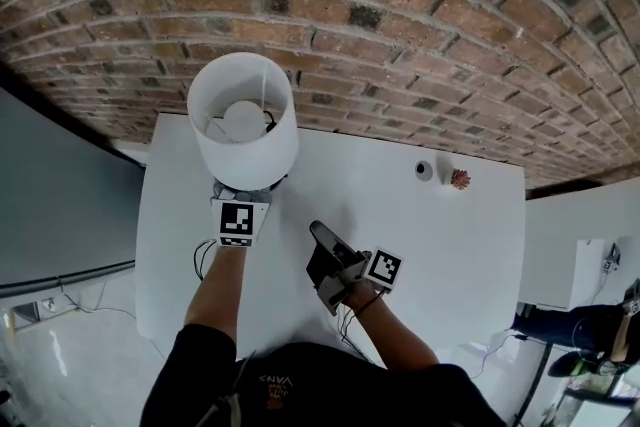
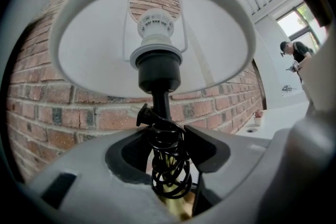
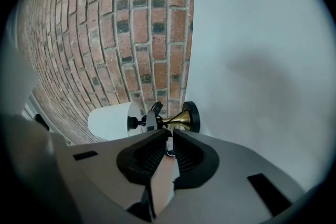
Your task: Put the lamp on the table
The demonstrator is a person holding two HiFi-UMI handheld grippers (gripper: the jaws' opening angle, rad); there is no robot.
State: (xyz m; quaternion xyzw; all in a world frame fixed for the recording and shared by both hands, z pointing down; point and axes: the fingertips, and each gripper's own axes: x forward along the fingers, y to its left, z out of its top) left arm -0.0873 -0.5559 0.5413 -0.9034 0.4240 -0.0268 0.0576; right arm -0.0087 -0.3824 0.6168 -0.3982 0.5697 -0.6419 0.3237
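The lamp (image 1: 243,130) stands upright on the white table (image 1: 450,245) near its back left corner, seen from above into its white shade. In the left gripper view its black stem (image 2: 161,102) rises to the socket, with a black cord (image 2: 169,160) coiled round the stem above the brass base (image 2: 176,206). My left gripper (image 2: 165,136) is open, its jaws on either side of the wrapped stem, close to the cord. My right gripper (image 1: 318,233) hovers shut and empty over the table's middle front. The right gripper view looks toward the lamp's base (image 3: 181,119) from a short way off.
A brick wall (image 1: 400,5) runs right behind the table. A small potted plant (image 1: 460,179) and a small white round object (image 1: 424,170) sit at the back right of the table. A white cabinet (image 1: 575,270) stands to the right, and cables (image 1: 60,305) lie on the floor at left.
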